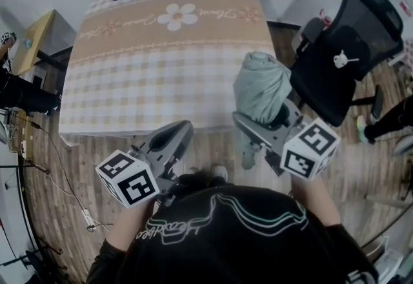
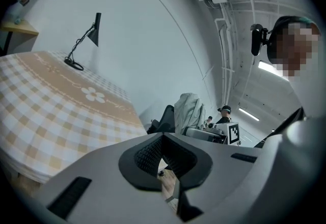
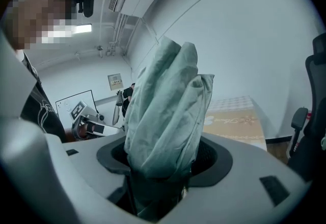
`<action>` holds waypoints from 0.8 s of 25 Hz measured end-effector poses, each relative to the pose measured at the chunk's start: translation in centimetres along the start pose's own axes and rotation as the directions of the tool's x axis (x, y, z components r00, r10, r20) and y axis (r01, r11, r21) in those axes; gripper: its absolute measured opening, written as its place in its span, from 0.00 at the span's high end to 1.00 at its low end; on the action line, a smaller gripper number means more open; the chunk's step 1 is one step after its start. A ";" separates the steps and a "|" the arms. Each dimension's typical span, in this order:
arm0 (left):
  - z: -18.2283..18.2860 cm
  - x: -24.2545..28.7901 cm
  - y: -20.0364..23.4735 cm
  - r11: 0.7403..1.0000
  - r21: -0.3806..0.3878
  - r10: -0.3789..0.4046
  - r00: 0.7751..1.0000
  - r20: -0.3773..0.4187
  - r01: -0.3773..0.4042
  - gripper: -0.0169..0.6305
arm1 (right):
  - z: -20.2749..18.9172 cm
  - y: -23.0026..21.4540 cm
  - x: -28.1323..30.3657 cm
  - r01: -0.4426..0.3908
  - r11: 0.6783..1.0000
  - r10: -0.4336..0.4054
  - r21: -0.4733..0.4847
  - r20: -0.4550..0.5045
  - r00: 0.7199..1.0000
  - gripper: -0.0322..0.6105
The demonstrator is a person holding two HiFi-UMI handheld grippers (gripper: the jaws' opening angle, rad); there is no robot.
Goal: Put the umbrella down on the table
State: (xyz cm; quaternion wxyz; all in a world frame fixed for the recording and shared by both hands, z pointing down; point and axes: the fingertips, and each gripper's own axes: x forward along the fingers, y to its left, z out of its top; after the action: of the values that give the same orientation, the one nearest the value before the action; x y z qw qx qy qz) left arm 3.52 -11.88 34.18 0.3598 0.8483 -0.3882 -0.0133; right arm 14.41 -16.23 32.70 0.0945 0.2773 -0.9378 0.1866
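Folded pale-green fabric umbrella point(image 1: 260, 86): upright in right gripper point(image 1: 268, 122), whose jaws stand wide around the bunched canopy and are clamped on it. It sits just beside the near right corner of the rectangular table point(image 1: 129, 82) with its beige checked, flower-print cloth, not resting on it. Left gripper point(image 1: 171, 137): low by the near edge, jaws drawn together, empty.

Judgement: early. The umbrella is not yet over the cloth, laid down or released.

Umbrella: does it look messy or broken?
Not broken that I can see, just a bit messy. The pale green umbrella stands upright, gripped in the right hand-held gripper, and its cloth is loosely bunched rather than wrapped tight. It is not yet lying on the checked table.
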 end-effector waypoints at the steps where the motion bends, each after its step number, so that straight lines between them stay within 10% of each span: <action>1: 0.1 -0.1 0.3 1.000 -0.003 0.003 1.000 0.004 -0.003 0.98 | 0.0 -0.1 0.3 0.001 1.000 -0.001 -0.004 -0.006 1.000 0.49; 20: 5.5 0.4 8.9 0.996 -0.061 -0.071 0.997 -0.007 0.071 0.98 | 0.0 -2.8 10.1 0.103 0.986 -0.127 -0.128 -0.196 0.972 0.49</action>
State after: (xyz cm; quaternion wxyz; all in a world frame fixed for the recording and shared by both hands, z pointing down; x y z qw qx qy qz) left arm -3.61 -19.37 35.73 0.3867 0.8503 -0.3555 -0.0340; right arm 7.62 -23.31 36.35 0.2167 0.3048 -0.9148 0.1528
